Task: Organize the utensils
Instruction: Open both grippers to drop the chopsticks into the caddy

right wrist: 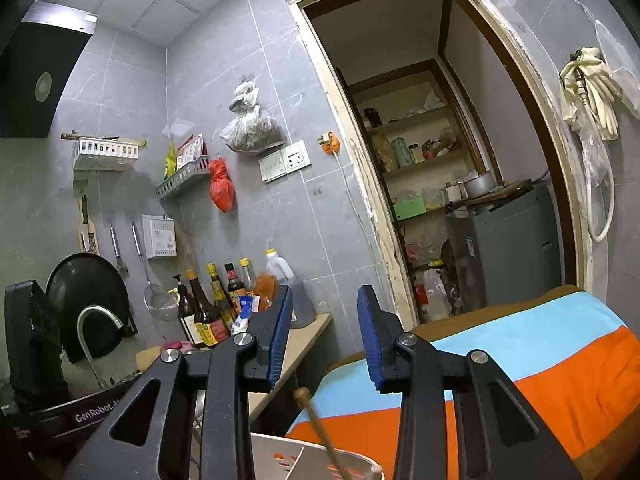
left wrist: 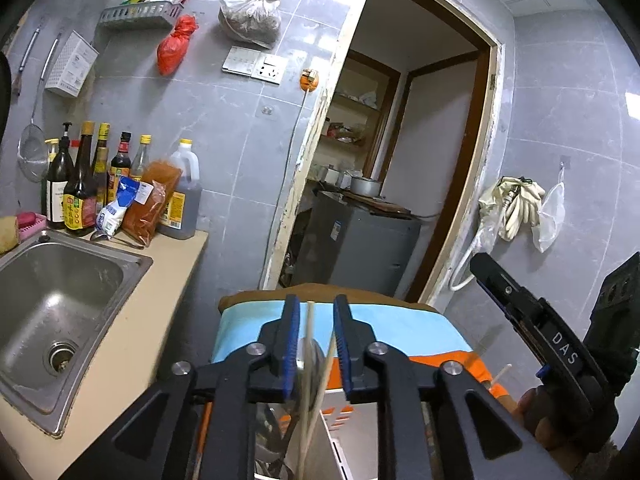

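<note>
Left claw point(left wrist: 316, 344) sits parted around pale chopsticks point(left wrist: 309, 364) upright in the white holder point(left wrist: 340, 432), right claw point(right wrist: 324, 340) open and empty above it; we'd pinch those light, stiff, slippery sticks mid-shaft.

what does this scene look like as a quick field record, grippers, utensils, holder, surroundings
left gripper: jaws apart around pale thin chopsticks, not clamped
right gripper: open, empty, above the holder
holder: white slotted plastic utensil holder
other utensil: brown wooden stick leaning in the holder
surface: blue and orange striped cloth
nearby: stainless steel sink, dark sauce bottles
</note>
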The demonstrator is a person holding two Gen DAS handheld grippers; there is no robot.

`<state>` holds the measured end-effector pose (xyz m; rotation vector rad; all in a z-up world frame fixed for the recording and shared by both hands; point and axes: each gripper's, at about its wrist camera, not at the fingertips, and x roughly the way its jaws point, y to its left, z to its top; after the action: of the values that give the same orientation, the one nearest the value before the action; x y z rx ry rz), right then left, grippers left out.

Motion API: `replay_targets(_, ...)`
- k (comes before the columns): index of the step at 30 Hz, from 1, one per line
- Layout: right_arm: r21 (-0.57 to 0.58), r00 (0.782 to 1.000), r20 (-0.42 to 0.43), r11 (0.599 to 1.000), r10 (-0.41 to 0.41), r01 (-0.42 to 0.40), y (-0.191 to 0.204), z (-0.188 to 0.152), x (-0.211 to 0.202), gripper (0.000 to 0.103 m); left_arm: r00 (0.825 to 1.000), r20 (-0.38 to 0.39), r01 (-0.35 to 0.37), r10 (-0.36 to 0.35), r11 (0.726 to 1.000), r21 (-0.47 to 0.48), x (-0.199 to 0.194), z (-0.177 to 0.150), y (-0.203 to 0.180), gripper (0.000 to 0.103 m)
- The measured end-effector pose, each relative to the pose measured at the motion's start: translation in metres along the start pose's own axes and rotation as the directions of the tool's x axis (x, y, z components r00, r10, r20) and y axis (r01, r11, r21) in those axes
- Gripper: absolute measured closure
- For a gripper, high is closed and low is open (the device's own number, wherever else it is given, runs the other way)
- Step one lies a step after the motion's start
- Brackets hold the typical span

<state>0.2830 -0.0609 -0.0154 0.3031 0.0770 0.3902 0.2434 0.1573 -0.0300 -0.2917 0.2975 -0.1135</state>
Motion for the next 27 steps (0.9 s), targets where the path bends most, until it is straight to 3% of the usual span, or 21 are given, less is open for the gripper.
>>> replay_targets(5,-0.016,1.0,-0.003,1.0,-0.02,0.02,0.0,0.011,-0.012,0.066,1.0,0.005,0.005,-0.005,1.0,-0.015,-0.008,0.007,-0.003,0.064)
replay_targets(8,-0.03,0.999,-0.019,0.999,-0.039,0.038,-0.002,0.019,-0.02,0.065,1.0,0.002,-0.001,0.001,1.0,-0.009,-0.012,0.011,-0.006,0.062)
replay_targets(11,-0.037,0.998,-0.034,0.998,-0.056,0.055,-0.005,0.024,-0.03,0.056,1.0,-0.012,-0.008,0.008,1.0,0.002,-0.015,0.013,-0.011,0.057)
replay_targets(17,-0.064,0.991,-0.081,0.993,-0.107,0.102,-0.008,0.033,-0.051,0.05,0.999,-0.034,-0.013,0.014,1.0,0.022,-0.028,0.016,-0.022,0.043)
replay_targets(19,-0.074,0.987,-0.096,0.99,-0.127,0.12,-0.008,0.036,-0.059,0.048,0.999,-0.036,-0.016,0.017,1.0,0.016,-0.032,0.015,-0.024,0.03)
replay_targets(27,-0.113,0.972,-0.142,0.979,-0.185,0.17,-0.013,0.044,-0.094,0.029,0.997,-0.066,-0.036,0.039,0.998,0.05,-0.049,0.006,-0.039,0.006)
